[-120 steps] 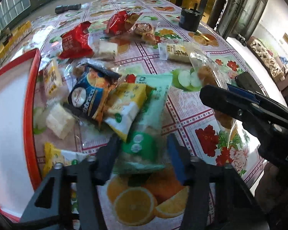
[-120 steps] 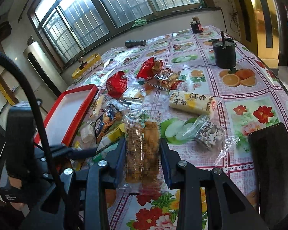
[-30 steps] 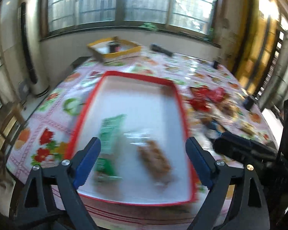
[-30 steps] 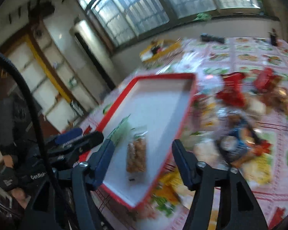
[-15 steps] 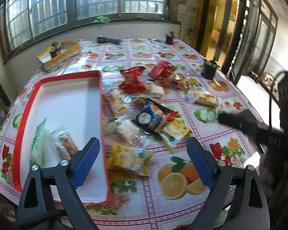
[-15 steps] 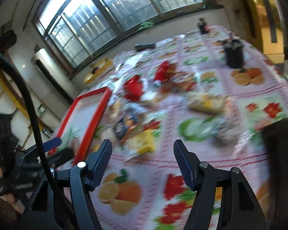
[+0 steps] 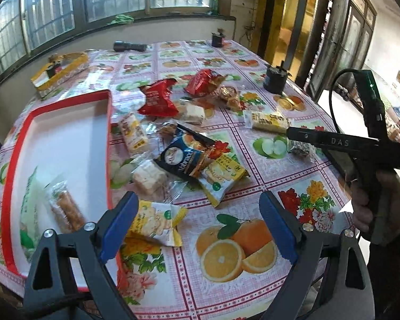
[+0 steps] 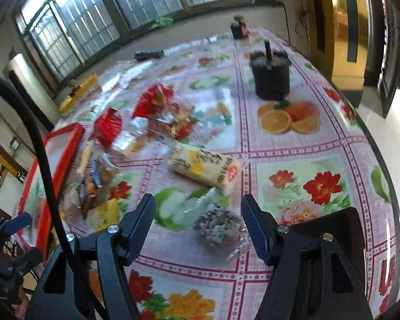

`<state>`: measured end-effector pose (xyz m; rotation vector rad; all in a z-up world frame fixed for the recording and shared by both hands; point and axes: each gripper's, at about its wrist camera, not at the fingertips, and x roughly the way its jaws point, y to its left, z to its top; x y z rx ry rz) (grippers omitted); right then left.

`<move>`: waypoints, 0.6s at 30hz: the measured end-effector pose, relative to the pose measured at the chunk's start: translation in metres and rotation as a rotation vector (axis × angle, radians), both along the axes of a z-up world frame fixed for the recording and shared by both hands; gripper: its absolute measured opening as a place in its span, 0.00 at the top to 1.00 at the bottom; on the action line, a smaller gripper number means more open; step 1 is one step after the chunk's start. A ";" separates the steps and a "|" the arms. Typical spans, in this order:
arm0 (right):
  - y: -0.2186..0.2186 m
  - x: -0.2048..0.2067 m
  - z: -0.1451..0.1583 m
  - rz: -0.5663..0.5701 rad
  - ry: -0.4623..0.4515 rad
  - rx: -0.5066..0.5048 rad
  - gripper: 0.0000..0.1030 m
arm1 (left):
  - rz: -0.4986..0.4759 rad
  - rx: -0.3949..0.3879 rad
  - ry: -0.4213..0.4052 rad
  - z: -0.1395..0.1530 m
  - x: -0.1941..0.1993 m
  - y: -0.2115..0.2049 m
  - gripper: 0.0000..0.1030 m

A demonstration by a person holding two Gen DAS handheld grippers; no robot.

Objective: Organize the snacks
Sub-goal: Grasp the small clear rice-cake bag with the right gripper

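Observation:
A red-rimmed white tray (image 7: pixel 108 144) lies at the left, holding a green packet (image 7: pixel 30 200) and a clear-wrapped brown snack (image 7: pixel 66 210). Many snack packets lie loose on the table. My left gripper (image 7: pixel 198 224) is open and empty above a yellow cracker packet (image 7: pixel 154 222). My right gripper (image 8: pixel 198 221) is open and empty, its jaws either side of a clear-wrapped dark chocolate snack (image 8: pixel 217 225). Behind that lies a long cream roll packet (image 8: pixel 202 169). The tray's rim also shows in the right wrist view (image 8: pixel 64 157).
A blue packet (image 7: pixel 182 157), red packets (image 7: pixel 158 98), and a yellow box (image 7: pixel 60 70) lie on the floral tablecloth. A black pot (image 8: pixel 270 76) stands at the far right, a black flashlight (image 8: pixel 149 53) at the back. A dark chair back (image 8: pixel 330 222) stands at the table's near right edge.
Both grippers let go of their snacks in the tray and swung back to the right over the loose packets. The right gripper now stands over the chocolate snack.

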<state>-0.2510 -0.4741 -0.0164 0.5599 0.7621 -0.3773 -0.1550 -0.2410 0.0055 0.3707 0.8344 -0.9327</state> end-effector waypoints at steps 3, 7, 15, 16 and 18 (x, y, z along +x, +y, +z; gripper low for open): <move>0.005 -0.004 -0.005 0.022 -0.009 0.030 0.38 | -0.066 0.020 0.037 -0.006 0.003 -0.010 0.11; 0.020 -0.007 -0.011 0.030 0.000 0.044 0.52 | -0.142 0.050 0.038 -0.009 0.001 -0.027 0.11; 0.031 -0.004 -0.015 0.007 -0.010 0.033 0.67 | -0.274 0.140 -0.028 -0.022 0.002 -0.068 0.24; 0.031 -0.006 -0.016 0.002 -0.016 0.034 0.67 | -0.290 0.149 -0.035 -0.024 0.003 -0.073 0.25; 0.032 -0.005 -0.016 -0.002 -0.019 0.030 0.67 | -0.301 0.172 -0.040 -0.029 0.007 -0.083 0.28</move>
